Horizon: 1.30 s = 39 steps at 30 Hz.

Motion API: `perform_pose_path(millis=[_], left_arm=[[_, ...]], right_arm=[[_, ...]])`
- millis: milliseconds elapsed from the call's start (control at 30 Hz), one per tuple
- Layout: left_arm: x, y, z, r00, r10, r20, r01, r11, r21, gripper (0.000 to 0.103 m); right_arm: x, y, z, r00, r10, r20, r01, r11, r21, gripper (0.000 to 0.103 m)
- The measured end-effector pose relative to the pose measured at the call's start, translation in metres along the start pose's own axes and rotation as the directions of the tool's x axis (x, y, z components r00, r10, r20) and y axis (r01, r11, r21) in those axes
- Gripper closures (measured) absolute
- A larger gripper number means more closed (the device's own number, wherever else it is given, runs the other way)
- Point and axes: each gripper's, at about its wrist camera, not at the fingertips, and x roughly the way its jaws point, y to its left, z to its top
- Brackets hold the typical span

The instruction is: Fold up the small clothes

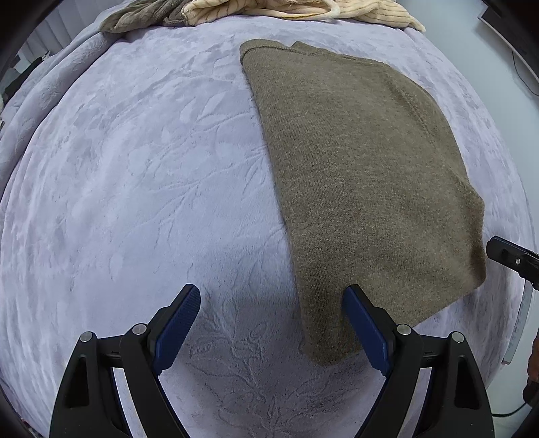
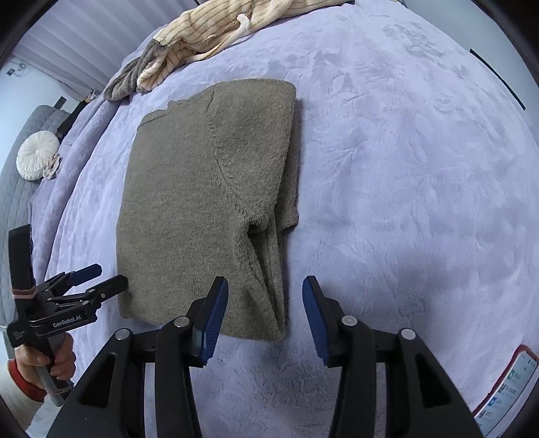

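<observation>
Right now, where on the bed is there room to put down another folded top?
The lilac plush blanket lies bare on both sides of the folded olive-brown knit sweater; the wide patch right of it in the right wrist view runs toward a phone. The far edge is crowded: a cream ribbed garment and a grey one.

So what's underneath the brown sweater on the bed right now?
The brown sweater lies folded on the lavender blanket, which shows all around it. Its own folded layers peek out along the right edge. Whatever else might be beneath is covered.
</observation>
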Motion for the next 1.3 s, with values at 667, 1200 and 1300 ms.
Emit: perform_pose_path(millis=[667, 1200, 1300], left_arm=[[0.004, -0.02, 0.026, 0.997, 0.071, -0.029, -0.073, 0.997, -0.041, 0.0], [0.001, -0.022, 0.045, 1.0, 0.017, -0.011, -0.019, 0.971, -0.238, 0.0], [-0.001, -0.022, 0.056, 0.999, 0.032, 0.006, -0.029, 0.969, -0.245, 0.0]], right_arm=[[0.011, -0.007, 0.035, 0.997, 0.072, -0.034, -0.072, 0.997, 0.004, 0.053], [0.064, -0.04, 0.125, 0.951, 0.307, -0.028, -0.299, 0.94, 0.165, 0.095], [0.06, -0.036, 0.126, 0.962, 0.273, -0.013, -0.27, 0.957, 0.106, 0.095]])
